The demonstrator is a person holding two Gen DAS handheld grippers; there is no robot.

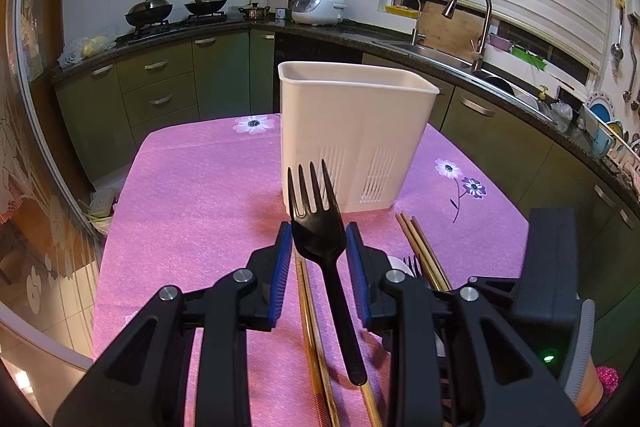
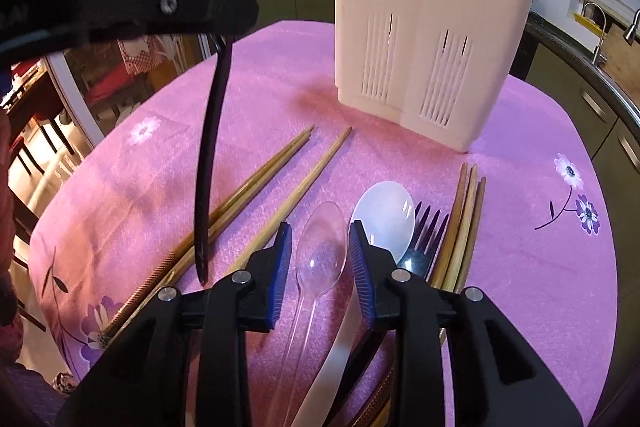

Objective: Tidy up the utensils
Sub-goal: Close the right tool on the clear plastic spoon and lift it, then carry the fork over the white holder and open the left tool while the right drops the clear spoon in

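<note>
My left gripper (image 1: 319, 231) is shut on the head of a black fork (image 1: 320, 279), held above the table with tines toward the white slotted utensil holder (image 1: 352, 139). In the right wrist view that fork (image 2: 208, 167) hangs handle-down from the left gripper (image 2: 224, 23). My right gripper (image 2: 320, 231) is low over the table, jaws apart, and a clear plastic spoon (image 2: 322, 251) lies between them on the cloth, not pinched. Beside it lie a white spoon (image 2: 384, 215), another black fork (image 2: 428, 227) and wooden chopsticks (image 2: 464, 219). The holder (image 2: 424, 27) stands just beyond.
More chopsticks (image 2: 272, 167) lie to the left on the pink flowered tablecloth (image 2: 260, 67), some under the hanging fork. The table's rounded edge (image 1: 120, 211) drops off at left. Green cabinets, a stove with pans (image 1: 176, 11) and a sink (image 1: 440, 51) line the walls behind.
</note>
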